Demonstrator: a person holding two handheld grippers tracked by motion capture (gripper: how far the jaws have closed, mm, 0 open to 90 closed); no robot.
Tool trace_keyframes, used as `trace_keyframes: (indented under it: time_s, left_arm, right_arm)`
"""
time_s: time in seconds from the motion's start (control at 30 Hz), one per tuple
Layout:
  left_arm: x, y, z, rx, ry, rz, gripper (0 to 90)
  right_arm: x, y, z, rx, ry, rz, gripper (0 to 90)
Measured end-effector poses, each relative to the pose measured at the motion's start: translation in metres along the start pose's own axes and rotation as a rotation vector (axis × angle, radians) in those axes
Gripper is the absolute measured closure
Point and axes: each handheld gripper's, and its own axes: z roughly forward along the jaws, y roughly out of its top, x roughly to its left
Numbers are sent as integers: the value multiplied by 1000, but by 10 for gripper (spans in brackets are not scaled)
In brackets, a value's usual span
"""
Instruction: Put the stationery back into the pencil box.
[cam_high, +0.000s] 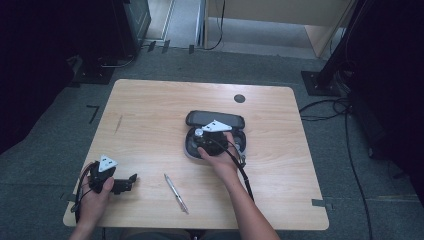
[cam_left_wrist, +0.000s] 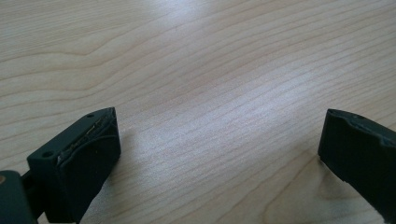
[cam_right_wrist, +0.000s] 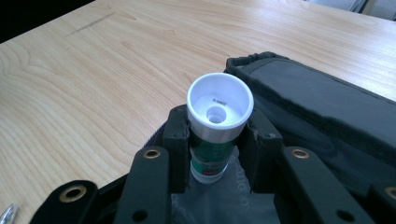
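Observation:
A small tube with a white flared cap (cam_right_wrist: 219, 109) and a green label stands upright between my right gripper's (cam_right_wrist: 217, 140) jaws, which are shut on its body. It hangs just over the open dark pencil case (cam_right_wrist: 322, 107), whose grey lining lies beneath the tube. In the high view the right gripper (cam_high: 201, 136) sits over the case (cam_high: 216, 118) at mid-table. My left gripper (cam_high: 129, 181) rests at the table's front left, held by a hand. Its jaws stand wide open (cam_left_wrist: 219, 154) over bare wood with nothing between them.
A silver pen (cam_high: 176, 193) lies on the wooden table (cam_high: 150, 110) near the front edge, between the two hands; its tip (cam_right_wrist: 7, 214) shows in the right gripper view. A round cable hole (cam_high: 239, 98) sits at the back right. Cables run over the floor at right.

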Motion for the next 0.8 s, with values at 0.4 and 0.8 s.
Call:
trace_keyframes:
  time_s: [0.4,0.8]
  left_arm:
    - [0,0,0,1,2,1,0]
    - [-1,0,0,3,5,4,0]
  right_arm:
    - [-16,-18,-21,2,36,33,664]
    - [-37,-38,-36,24,24,73,643]
